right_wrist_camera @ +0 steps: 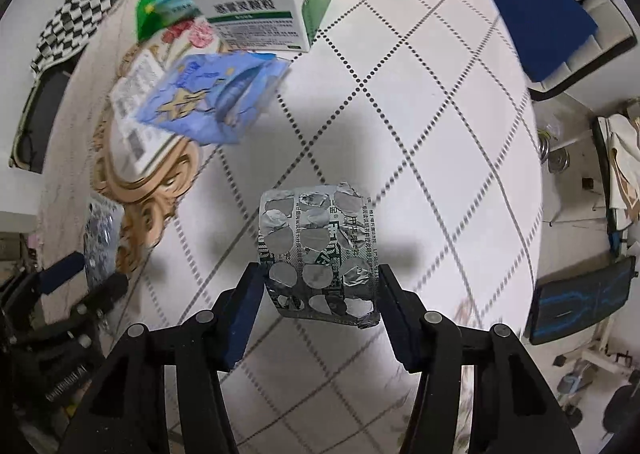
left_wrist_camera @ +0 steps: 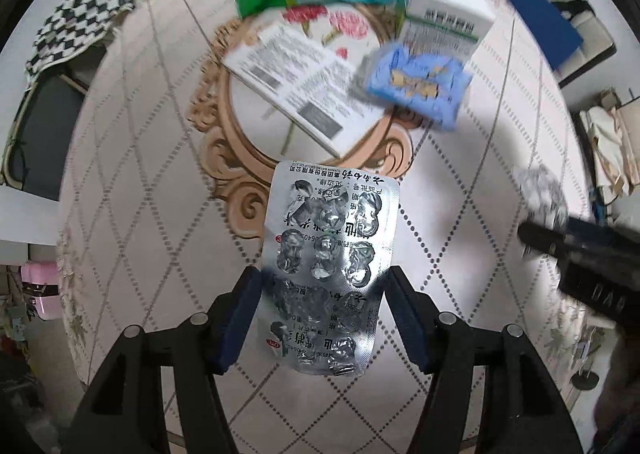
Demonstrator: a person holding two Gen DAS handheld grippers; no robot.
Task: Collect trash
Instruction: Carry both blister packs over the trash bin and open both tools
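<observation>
We grip one spent pill sheet [left_wrist_camera: 326, 266] in left claw [left_wrist_camera: 320, 318], another pill sheet [right_wrist_camera: 320, 250] in right claw [right_wrist_camera: 320, 306], lifted off bench [right_wrist_camera: 420, 134] for disposal.

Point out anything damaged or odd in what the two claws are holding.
Both hold used pill sheets. The left claw grips a long sheet with every pocket crushed. The right claw grips a shorter sheet, foil punched through, torn and crumpled at its lower corner.

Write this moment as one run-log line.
left gripper: shut on long blister pack | right gripper: shut on crumpled blister pack | table: boxes, wrappers remain
</observation>
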